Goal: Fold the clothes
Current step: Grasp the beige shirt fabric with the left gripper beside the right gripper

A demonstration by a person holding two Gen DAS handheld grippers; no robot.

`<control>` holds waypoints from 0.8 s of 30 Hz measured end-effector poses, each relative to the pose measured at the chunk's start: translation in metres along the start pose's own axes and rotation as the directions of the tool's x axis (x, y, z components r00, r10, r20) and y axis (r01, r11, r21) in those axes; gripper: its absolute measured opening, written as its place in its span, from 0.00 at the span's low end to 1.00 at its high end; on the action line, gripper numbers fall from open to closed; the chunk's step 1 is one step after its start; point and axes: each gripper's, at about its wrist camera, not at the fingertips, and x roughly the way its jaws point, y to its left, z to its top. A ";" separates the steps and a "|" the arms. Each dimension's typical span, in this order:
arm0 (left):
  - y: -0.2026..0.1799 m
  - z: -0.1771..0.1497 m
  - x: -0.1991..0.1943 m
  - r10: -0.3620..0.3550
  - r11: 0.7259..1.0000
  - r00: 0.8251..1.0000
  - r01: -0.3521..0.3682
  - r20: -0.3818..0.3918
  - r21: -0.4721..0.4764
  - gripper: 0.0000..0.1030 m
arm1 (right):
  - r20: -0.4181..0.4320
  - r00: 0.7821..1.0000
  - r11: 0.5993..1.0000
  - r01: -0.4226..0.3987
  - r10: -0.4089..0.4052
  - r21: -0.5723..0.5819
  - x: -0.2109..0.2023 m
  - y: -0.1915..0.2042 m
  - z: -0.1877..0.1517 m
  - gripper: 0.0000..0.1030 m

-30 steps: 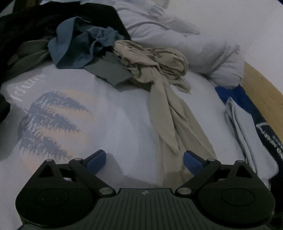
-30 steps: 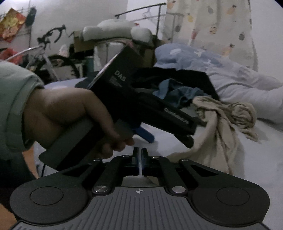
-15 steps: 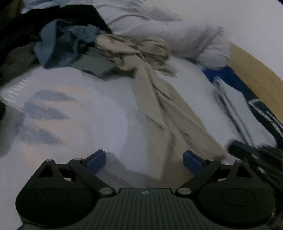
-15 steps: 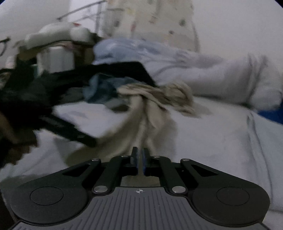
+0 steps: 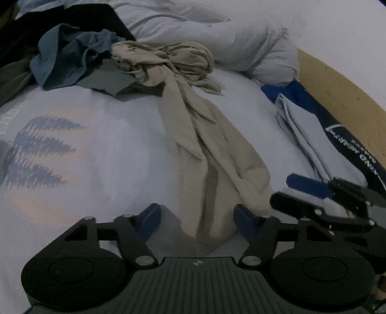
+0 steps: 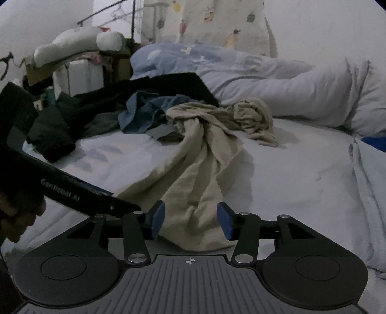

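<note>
Beige garment lying on the bed, strung out from a knotted bunch near the clothes pile down to a loose flat end at the near edge. Thin, limp knit by the look of it: light, soft, no stiffness, likely to drape and stretch when lifted, not fragile, prone to slip only if pinched on a single layer. Best hold judged to be the two corners of the near end, one per gripper, so the twist can be shaken out before folding. Left gripper closing, blue pads either side of the near end, cloth between them but not yet pressed. Right gripper opening, the same hem between its pads, no contact evident. Both poised side by side, low over the cloth. Surface: soft white bedding with a faded tree print, yielding, so pads may dig into the sheet along with the garment. Folded pale item and dark blue printed cloth near the wooden bed frame. Rolled duvet behind; cluttered shelving and patterned curtain beyond. Lighting dim, fabric texture uncertain.
</note>
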 end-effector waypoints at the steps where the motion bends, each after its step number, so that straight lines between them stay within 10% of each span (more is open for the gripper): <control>1: 0.001 0.000 0.000 0.005 1.000 1.000 -0.005 0.003 -0.005 0.63 | -0.004 1.000 1.000 -0.006 0.006 -0.002 0.000 0.001 -0.001 0.51; 12: 0.008 0.002 0.002 0.015 0.999 1.000 -0.015 0.002 -0.051 0.32 | -0.048 0.999 0.987 -0.012 0.004 -0.158 0.028 0.031 -0.012 0.55; 24: 0.001 -0.001 0.004 -0.042 0.999 0.999 0.042 0.009 -0.028 0.59 | -0.050 0.993 0.994 0.108 -0.106 0.025 0.029 -0.007 -0.007 0.38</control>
